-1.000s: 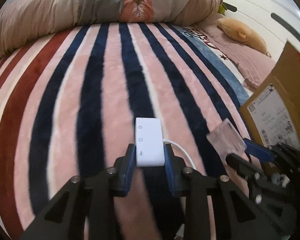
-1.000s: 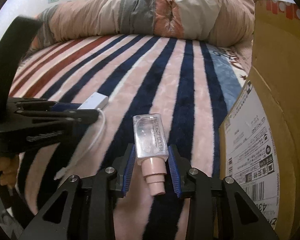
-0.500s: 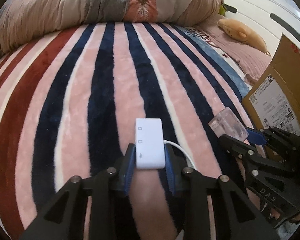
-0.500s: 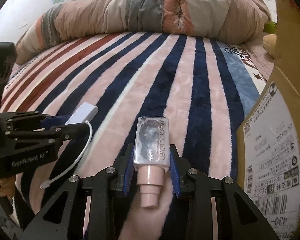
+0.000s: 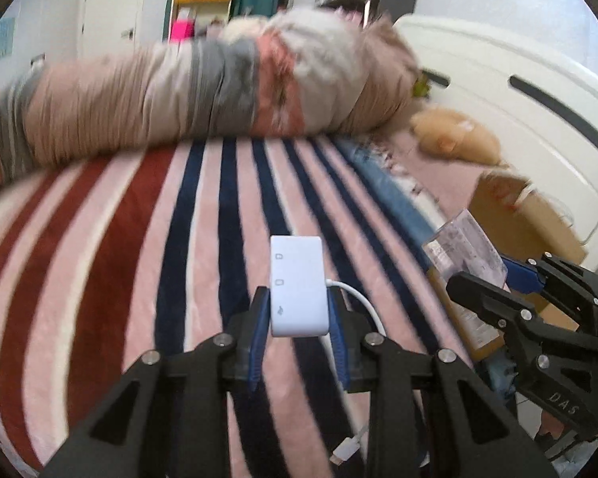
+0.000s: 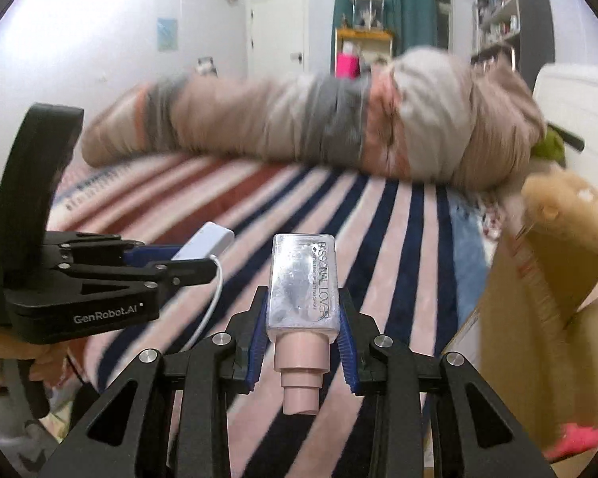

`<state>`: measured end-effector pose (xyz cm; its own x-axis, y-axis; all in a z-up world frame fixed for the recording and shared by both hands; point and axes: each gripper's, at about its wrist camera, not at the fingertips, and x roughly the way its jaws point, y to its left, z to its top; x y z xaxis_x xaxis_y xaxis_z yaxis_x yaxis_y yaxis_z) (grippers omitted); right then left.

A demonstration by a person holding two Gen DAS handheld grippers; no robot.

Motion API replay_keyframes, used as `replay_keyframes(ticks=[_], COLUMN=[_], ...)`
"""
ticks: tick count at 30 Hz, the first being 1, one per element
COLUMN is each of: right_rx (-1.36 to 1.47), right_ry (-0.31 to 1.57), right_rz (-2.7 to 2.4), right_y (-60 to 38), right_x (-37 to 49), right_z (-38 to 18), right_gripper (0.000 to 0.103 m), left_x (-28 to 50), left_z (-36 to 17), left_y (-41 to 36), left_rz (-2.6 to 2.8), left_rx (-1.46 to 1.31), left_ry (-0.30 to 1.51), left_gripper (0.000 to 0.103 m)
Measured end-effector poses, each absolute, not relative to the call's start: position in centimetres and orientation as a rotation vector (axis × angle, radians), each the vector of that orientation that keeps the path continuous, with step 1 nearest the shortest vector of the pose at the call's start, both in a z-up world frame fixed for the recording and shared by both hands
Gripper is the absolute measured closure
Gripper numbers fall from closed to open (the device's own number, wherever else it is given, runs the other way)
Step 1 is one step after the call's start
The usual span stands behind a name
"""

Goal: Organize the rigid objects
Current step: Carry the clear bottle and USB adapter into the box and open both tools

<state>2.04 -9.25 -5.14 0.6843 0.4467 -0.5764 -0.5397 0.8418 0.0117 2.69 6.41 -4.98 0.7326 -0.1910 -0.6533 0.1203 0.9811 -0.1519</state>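
My left gripper [image 5: 298,310] is shut on a white USB adapter [image 5: 297,279] whose white cable [image 5: 362,306] hangs down on the right. My right gripper [image 6: 302,314] is shut on a clear spray bottle [image 6: 303,283] with a pink cap [image 6: 301,374] pointing back at the camera. Both are held above the striped blanket [image 5: 139,259]. The right gripper with the bottle [image 5: 464,247] shows at the right of the left wrist view. The left gripper with the adapter [image 6: 203,245] shows at the left of the right wrist view. A cardboard box [image 6: 538,318] stands open at the right.
A rolled duvet [image 5: 219,91] lies across the far side of the bed. A tan plush toy [image 5: 454,137] lies near the white headboard [image 5: 518,91]. The box [image 5: 518,215] sits at the bed's right edge. Shelves and a door stand beyond.
Both grippers have risen and tilted up with their objects, so the room beyond the bed now shows. The box looks lower and farther off. Grips are unchanged.
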Motion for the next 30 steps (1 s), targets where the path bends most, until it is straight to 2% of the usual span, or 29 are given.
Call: replay_keyframes(ticks=[7,10,14,20,25,30], right_rx=[-0.102,-0.082,-0.12,-0.24,-0.247,-0.206], right_ry=[0.445,0.441,0.587,0.758,0.795,0.768], right_rz=[0.476,0.392,0.259,0.201,0.186,0.21], right_y=[-15.3,-19.3,-24.2,-26.0,-27.2,-28.1], right_x=[0.1,0.2,3.3,7.1,7.1,6.0], right_z=[1.0,2.2,0.4,-4.0,-5.7,-5.0], right_gripper=[0.076,0.076,0.076,0.076,0.076,0.075], left_x=[1.5,2.1,2.9,3.1,3.3,3.8], left_z=[1.6,3.3,3.9,3.6,4.0,4.1], left_y=[1.9,-1.4,-5.4,-8.9,-10.1,-11.9], left_rz=[-0.29,-0.361,-0.421,-0.463,-0.478,-0.505], left_rx=[-0.072,-0.039,0.002,0.04,0.065,0.088], left_ry=[0.609,0.593,0.6,0.63,0.646,0.659], left_gripper=[0.078,0.078,0.078,0.078,0.078,0.078])
